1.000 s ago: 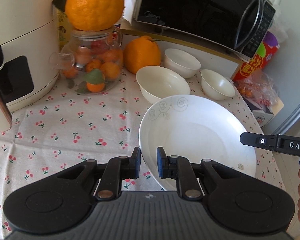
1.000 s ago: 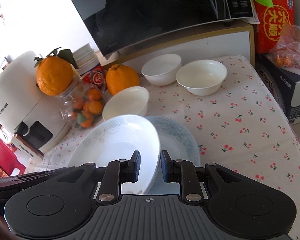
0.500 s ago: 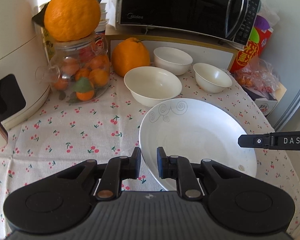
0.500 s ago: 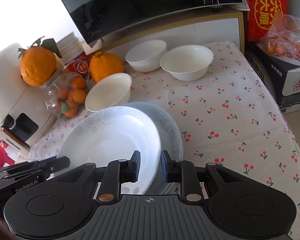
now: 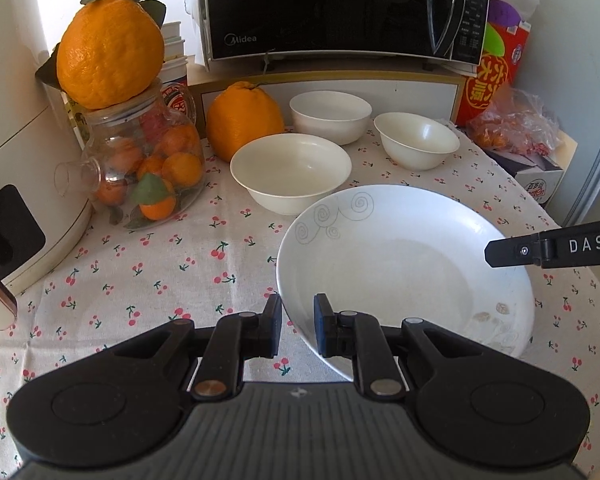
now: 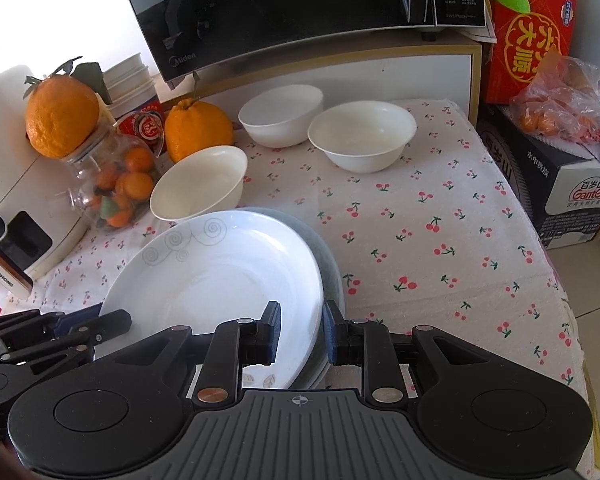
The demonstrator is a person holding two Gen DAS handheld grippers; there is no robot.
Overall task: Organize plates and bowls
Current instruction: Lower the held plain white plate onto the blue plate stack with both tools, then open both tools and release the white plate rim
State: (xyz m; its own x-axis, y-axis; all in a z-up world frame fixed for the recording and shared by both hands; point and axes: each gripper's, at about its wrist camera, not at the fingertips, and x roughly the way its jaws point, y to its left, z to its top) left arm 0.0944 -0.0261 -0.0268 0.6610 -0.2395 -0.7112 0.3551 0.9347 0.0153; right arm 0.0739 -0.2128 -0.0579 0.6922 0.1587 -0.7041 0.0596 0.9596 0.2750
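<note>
Cherry-print cloth [image 6: 440, 208] covers the counter, with a black microwave [image 5: 332, 8] on its shelf at twelve o'clock and three white bowls scattered below it: a near bowl [image 5: 290, 172], a back bowl [image 5: 330, 116] and a right bowl [image 5: 416, 146].

My read is that I am in the plate-stacking step. The white swirl plate [image 6: 220, 276] sits on top of a grey-rimmed plate [image 6: 332, 264], whose edge peeks out at three o'clock of it.

My left gripper [image 5: 297, 322] straddles the white plate's rim at about eight o'clock. My right gripper [image 6: 301, 330] straddles the opposite side, around four o'clock. On both, the fingers stand slightly parted with the rim between them; I cannot tell whether the pads actually pinch it or have let go.

Both tools come in low and nearly level, pointing toward the microwave.

Next, I judge, I should back both grippers clear of the rim without dragging the stack, then go for the near bowl and nest it with the others.
</note>
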